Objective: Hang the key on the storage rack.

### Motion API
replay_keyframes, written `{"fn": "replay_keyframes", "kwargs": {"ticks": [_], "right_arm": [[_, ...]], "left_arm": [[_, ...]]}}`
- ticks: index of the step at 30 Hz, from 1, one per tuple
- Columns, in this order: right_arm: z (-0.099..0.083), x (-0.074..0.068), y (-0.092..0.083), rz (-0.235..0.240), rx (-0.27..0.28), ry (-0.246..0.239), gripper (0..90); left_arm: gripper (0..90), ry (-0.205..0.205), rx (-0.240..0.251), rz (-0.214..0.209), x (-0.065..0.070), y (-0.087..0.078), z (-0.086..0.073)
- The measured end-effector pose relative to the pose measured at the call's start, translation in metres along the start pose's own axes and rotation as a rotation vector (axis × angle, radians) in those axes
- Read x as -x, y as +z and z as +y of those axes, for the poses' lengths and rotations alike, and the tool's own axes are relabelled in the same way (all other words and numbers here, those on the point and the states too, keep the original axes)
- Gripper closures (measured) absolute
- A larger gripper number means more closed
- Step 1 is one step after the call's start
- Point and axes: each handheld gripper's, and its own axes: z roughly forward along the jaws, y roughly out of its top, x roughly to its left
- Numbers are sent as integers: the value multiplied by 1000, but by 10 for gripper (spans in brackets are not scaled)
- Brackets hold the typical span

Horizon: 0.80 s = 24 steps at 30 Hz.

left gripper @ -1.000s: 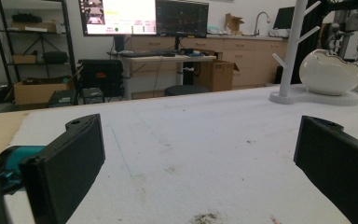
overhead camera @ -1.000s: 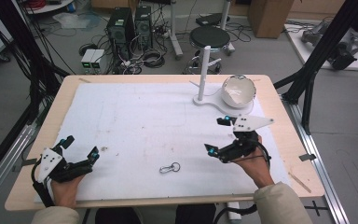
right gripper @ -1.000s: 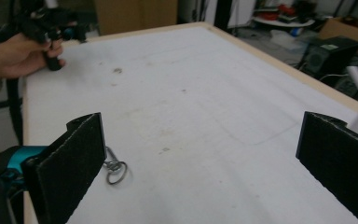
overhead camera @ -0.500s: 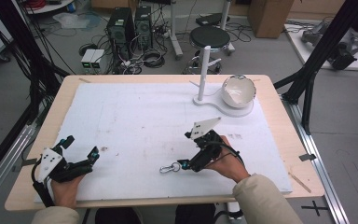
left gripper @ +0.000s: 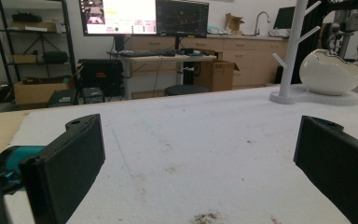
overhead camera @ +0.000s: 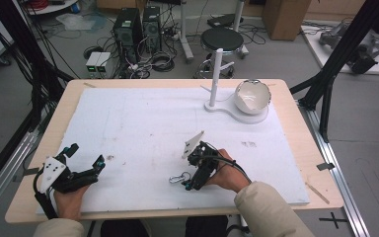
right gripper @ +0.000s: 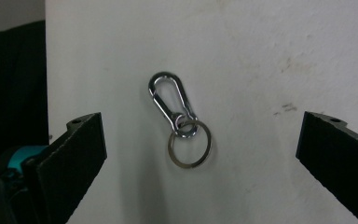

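Hovering wide open over the keyring clip [right gripper: 179, 119] at frame centre, the right gripper [overhead camera: 191, 182] has yet to grasp it — the left gripper [overhead camera: 85, 160], lower left, idles open.

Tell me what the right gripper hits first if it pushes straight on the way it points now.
Most likely the keyring: it lies on the white mat centred between the open jaws of the right gripper, carabiner clip farther out. How far off it is cannot be judged.
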Motion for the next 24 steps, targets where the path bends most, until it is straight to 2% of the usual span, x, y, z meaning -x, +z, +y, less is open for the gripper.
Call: {"fn": "replay_keyframes", "kwargs": {"ticks": [1,2,4,5,10,12,16,21,24], "right_arm": [[0,1,1,4,-19,-6,12],[0,0,3,8,-37,9,13],[0,0,4,13,-46,10,19],[0,0,5,35,-65,24,50],[-1,1,8,60,-96,41,110],[-1,2,9,94,-110,42,223],[0,2,9,99,-122,48,273],[0,4,11,115,-133,66,405],[0,4,10,121,-141,76,445]], "left_arm": [[23,-1,0,0,0,0,0],[23,-1,2,0,0,0,0],[23,0,1,1,0,0,0],[23,-1,1,1,0,0,0],[23,0,2,1,0,0,0],[22,0,4,0,0,0,0],[23,-1,4,0,0,0,0],[23,1,4,0,0,0,0],[22,1,6,0,0,0,0]]}}
